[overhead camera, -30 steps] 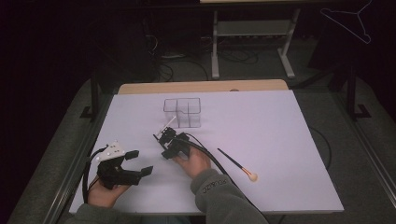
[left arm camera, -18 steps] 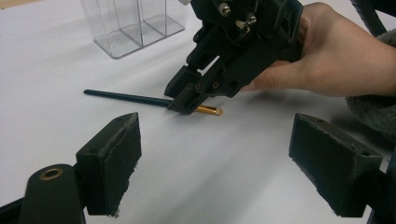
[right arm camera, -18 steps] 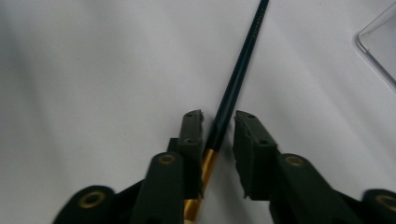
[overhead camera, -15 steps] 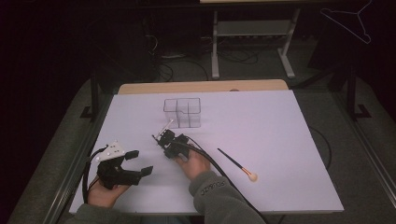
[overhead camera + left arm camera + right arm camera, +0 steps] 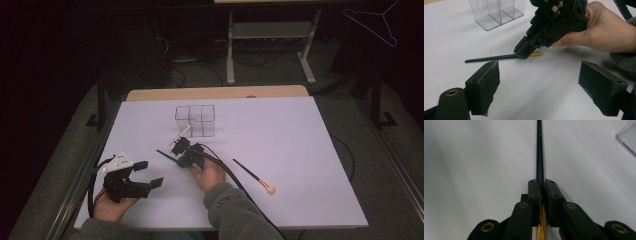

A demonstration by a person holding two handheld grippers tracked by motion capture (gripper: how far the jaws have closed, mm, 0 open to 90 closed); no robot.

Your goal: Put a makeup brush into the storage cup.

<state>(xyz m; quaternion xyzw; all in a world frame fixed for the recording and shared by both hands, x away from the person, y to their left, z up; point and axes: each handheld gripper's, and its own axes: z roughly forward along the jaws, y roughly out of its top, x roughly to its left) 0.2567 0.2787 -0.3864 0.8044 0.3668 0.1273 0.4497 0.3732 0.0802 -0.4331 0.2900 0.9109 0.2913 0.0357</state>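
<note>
My right gripper [image 5: 176,149] clenched on slim black brush with gold ferrule [image 5: 540,157], jaws having just closed around it. Brush lies flat on white table [image 5: 300,150], near middle, long axis running straight out from jaws toward left edge. Clear plastic compartment organiser [image 5: 196,120] stands just beyond, toward far edge. My left gripper [image 5: 145,174] released, empty, near front-left corner. Right hand nearer organiser.

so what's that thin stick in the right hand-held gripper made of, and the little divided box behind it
The thin stick has a dark, smooth, slightly glossy shaft, likely lacquered wood or plastic, with a shiny gold section that looks like metal; probably a makeup brush. The right hand-held gripper has just closed on it. The divided box is see-through with bright edges, so clear acrylic or similar hard plastic.
</note>
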